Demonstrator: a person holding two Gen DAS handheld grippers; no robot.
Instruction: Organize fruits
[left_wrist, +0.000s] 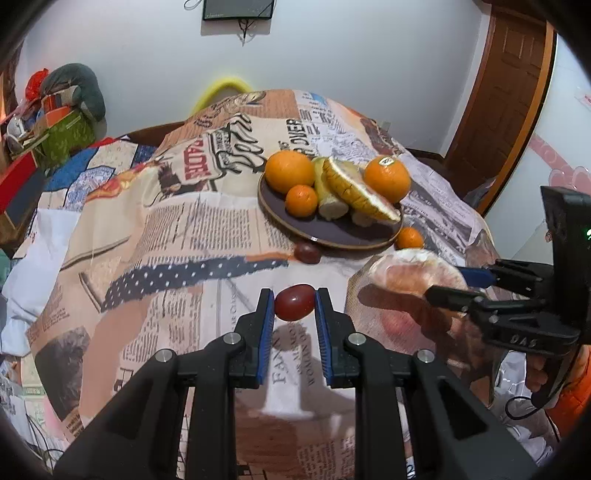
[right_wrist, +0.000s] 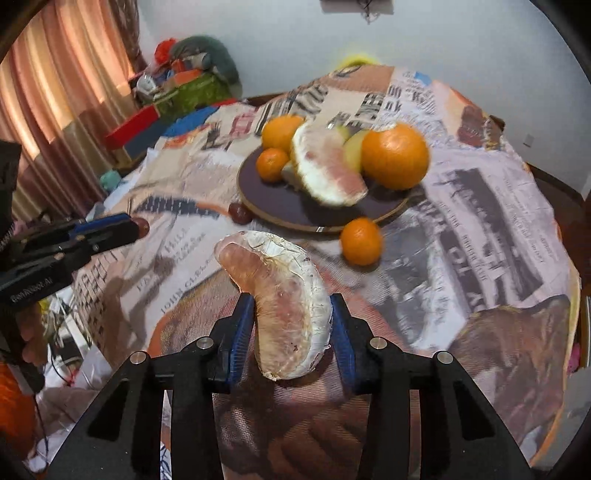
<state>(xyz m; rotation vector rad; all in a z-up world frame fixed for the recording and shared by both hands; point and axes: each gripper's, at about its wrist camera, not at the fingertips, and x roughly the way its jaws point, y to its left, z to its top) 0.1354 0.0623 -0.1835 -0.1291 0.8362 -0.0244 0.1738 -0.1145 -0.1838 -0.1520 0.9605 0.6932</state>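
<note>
Table cloth (left_wrist: 155, 236): loose, newspaper-print, rumpled and draped over the table edge. Risk: anything round set on it may roll along a fold; a low gripper could snag it.
Plate (left_wrist: 332, 232): dark, round, far side of the table, already crowded. Two large oranges (left_wrist: 290, 171), a small orange, banana pieces and a pomelo wedge (left_wrist: 360, 195) sit on it. Risk: little bare rim left at the near side; a new piece set down hard could knock a neighbour off.
Pomelo segment (right_wrist: 291, 306): peeled, curved, clamped across its middle in the right gripper (right_wrist: 291, 332), clear of the cloth and short of the plate. The jaws have closed in on it; both pads press its sides. Risk: soft flesh, long overhang above the pads, so it may pivot, tear or slip out if tipped sharply.
Loose small orange (right_wrist: 361, 242): on the cloth just beside the plate's near rim. Risk: a bump sends it rolling to the table edge.
Loose dark red fruit (left_wrist: 306, 253): on the cloth against the plate's near rim, right in the approach path.
Red fruit in left gripper (left_wrist: 294, 307): small, smooth, oval (left_wrist: 294, 302), clenched between the pad tips, above the cloth. Risk: held only at the very tips; slick skin may squirt out.
Grippers: close together near the plate; judged chance of clashing if both go in at once.
</note>
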